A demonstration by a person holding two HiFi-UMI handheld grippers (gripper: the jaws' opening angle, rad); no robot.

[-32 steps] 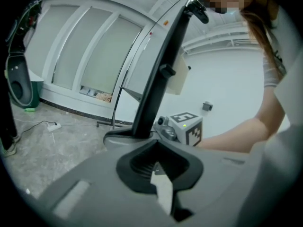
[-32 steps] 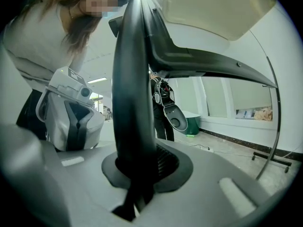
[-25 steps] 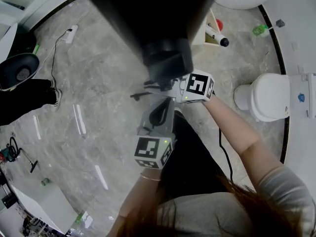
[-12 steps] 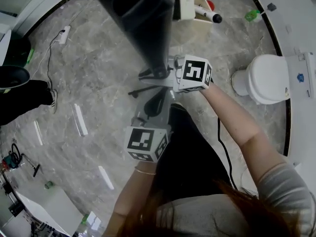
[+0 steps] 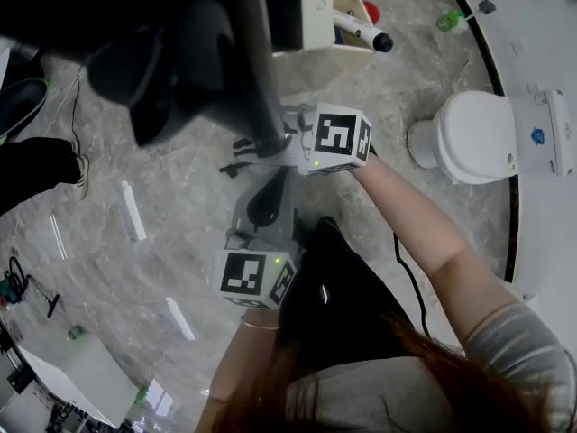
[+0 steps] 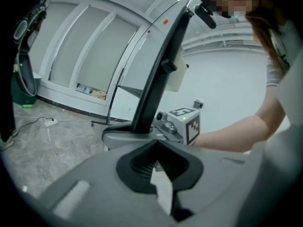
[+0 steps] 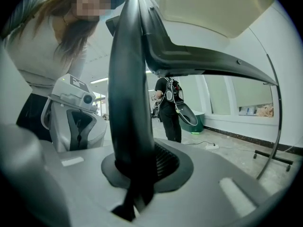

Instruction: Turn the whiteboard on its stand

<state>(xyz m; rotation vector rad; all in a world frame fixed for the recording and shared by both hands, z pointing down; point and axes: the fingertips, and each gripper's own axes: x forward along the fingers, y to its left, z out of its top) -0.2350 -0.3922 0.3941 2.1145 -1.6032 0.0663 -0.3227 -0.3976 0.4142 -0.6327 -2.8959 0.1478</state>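
right gripper [image 5: 275, 144] clenched on whiteboard frame [image 7: 124, 79] | left gripper [image 6: 157, 150] closed, empty | toilet [image 5: 469, 138] 3 o'clock | marker tray [image 5: 315, 25] 12 o'clock

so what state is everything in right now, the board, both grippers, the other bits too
whiteboard: tilted off upright
right gripper: shut on the whiteboard's black frame, jaws just eased open a touch
left gripper: shut, nothing between its jaws
marker: capped, lying in the tray
toilet: lid down
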